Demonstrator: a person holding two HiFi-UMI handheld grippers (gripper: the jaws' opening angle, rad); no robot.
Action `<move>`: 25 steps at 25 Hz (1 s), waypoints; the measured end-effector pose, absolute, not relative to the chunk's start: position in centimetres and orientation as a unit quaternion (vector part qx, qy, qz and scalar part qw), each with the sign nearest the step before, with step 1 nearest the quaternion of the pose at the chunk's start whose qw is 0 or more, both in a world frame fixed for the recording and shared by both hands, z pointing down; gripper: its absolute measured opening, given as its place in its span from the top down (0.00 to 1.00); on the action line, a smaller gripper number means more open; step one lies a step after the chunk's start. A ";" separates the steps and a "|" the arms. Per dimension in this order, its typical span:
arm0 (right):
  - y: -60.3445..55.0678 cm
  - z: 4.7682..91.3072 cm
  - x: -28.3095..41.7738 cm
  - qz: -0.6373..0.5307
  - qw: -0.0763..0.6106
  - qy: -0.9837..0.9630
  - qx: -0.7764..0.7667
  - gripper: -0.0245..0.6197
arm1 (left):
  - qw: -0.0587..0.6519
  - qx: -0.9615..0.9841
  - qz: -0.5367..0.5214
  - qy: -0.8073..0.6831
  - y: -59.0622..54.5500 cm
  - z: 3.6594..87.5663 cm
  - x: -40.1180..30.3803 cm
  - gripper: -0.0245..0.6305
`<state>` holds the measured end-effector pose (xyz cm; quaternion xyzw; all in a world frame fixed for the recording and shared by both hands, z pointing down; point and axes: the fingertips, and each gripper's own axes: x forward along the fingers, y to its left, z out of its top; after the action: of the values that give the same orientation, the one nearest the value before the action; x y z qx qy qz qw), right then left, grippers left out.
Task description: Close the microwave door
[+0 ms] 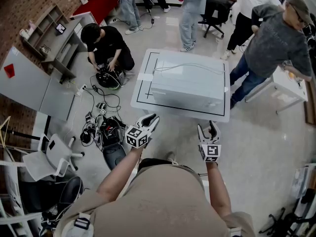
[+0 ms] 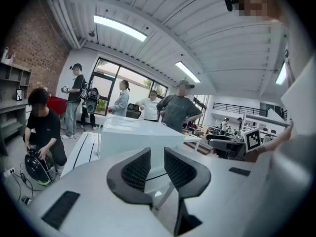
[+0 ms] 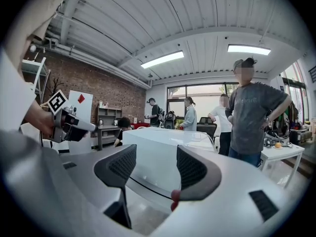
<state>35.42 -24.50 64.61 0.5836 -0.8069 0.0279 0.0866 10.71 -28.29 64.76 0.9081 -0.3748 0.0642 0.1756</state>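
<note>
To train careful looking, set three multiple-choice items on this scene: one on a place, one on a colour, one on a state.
1. Where does the boxy white microwave stand?
A. on the floor
B. on the white square table
C. on a shelf

2. What colour is the line framing the tabletop?
A. red
B. black
C. green

3. How do the right gripper jaws stand?
A. apart, nothing between them
B. shut on a cable
C. shut together

Answers: B, it rests on the tabletop; B, the border is black; A, the right gripper view shows an empty gap.

An open lab-like workspace: brick wall (image 1: 19, 4), office chair (image 1: 217, 6), cables (image 1: 101, 130) strewn on the floor (image 1: 266, 142).
</note>
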 end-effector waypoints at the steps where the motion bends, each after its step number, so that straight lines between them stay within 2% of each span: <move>1: -24.6 64.7 35.4 0.026 0.094 -0.806 0.584 0.55 | 0.176 0.908 0.065 -0.375 -28.3 64.8 10.7 0.85; 4: -24.8 64.8 35.6 0.017 0.122 -0.795 0.594 0.67 | 0.176 0.908 0.066 -0.375 -28.4 64.9 10.8 0.85; 25: -24.9 66.0 35.7 0.026 0.134 -0.789 0.600 0.73 | 0.173 0.917 0.078 -0.351 -28.7 64.7 11.5 0.85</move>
<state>35.71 -24.92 65.95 0.5996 -0.7886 0.0261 0.1337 11.49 -28.66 64.71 0.9169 -0.3514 0.0776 0.1727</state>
